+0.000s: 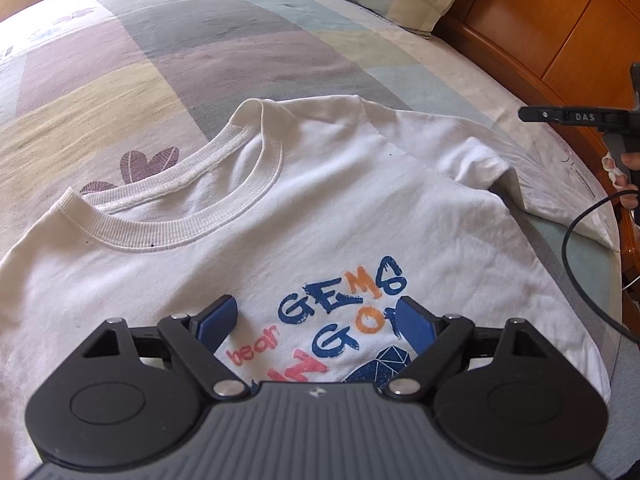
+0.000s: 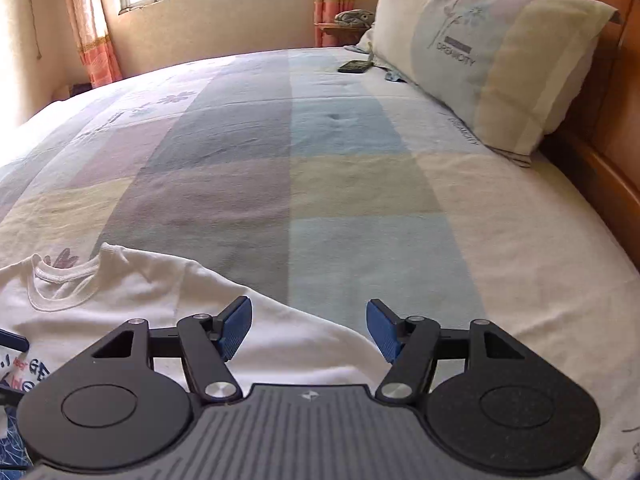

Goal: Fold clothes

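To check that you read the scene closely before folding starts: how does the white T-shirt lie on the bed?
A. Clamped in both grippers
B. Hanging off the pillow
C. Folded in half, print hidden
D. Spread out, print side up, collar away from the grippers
D: the white T-shirt lies spread on the bed with its coloured print facing up, and the left gripper and right gripper are both open above it.

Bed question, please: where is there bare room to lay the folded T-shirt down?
The bedspread lies bare between the T-shirt, the pillow and the window wall. It is crowded near the pillow, where a phone lies.
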`<state>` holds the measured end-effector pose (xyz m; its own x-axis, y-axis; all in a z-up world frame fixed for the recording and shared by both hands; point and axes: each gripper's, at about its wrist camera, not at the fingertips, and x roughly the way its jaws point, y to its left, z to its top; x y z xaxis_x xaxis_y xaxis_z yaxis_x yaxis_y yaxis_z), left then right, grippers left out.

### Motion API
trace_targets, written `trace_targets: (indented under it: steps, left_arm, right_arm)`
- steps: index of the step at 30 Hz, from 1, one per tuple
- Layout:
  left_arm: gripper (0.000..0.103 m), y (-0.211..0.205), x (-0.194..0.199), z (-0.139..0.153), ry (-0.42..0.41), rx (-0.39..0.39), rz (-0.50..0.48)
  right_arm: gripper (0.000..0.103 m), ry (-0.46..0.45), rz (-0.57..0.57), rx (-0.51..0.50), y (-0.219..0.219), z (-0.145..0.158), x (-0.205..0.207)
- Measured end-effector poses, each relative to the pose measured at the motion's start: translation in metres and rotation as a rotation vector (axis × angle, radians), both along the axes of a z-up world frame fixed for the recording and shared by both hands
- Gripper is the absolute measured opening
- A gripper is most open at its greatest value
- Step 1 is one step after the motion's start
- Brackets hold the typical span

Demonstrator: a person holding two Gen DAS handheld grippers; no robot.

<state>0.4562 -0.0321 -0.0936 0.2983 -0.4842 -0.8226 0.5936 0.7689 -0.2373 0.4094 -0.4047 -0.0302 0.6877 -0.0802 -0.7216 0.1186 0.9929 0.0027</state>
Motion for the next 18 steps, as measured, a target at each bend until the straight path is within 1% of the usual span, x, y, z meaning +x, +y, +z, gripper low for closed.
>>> trace_targets:
  steps: [4,5,7,9,12,16,17,18]
  left_arm:
    - [0.086,-0.001,-0.002,0.001,0.000,0.009,-0.001]
    - [0.086,-0.002,-0.003,0.002,-0.001,0.014,-0.002]
    - [0.086,-0.005,-0.005,0.003,-0.003,0.026,-0.005]
    - [0.086,-0.008,-0.009,0.005,-0.008,0.033,-0.009]
    - [0.086,-0.011,-0.013,0.008,-0.013,0.043,-0.014]
    - [0.086,-0.016,-0.019,0.010,-0.014,0.056,-0.017]
    - [0.086,-0.018,-0.021,0.010,-0.013,0.058,-0.018]
    - [0.086,-0.019,-0.022,0.010,-0.013,0.060,-0.020]
  right_arm:
    - [0.069,0.076,-0.196,-0.087,-0.069,0.003,-0.066]
    - [0.069,0.094,-0.226,-0.110,-0.081,0.001,-0.081]
    - [0.069,0.123,-0.263,-0.121,-0.100,-0.009,-0.106]
    - [0.069,0.146,-0.277,-0.118,-0.114,-0.020,-0.125]
    - [0.069,0.213,-0.278,-0.149,-0.124,-0.042,-0.136]
    - [0.068,0.198,-0.248,-0.097,-0.126,-0.051,-0.144]
    - [0.066,0.192,-0.240,-0.081,-0.127,-0.052,-0.146]
    - [0.054,0.185,-0.231,-0.066,-0.127,-0.054,-0.148]
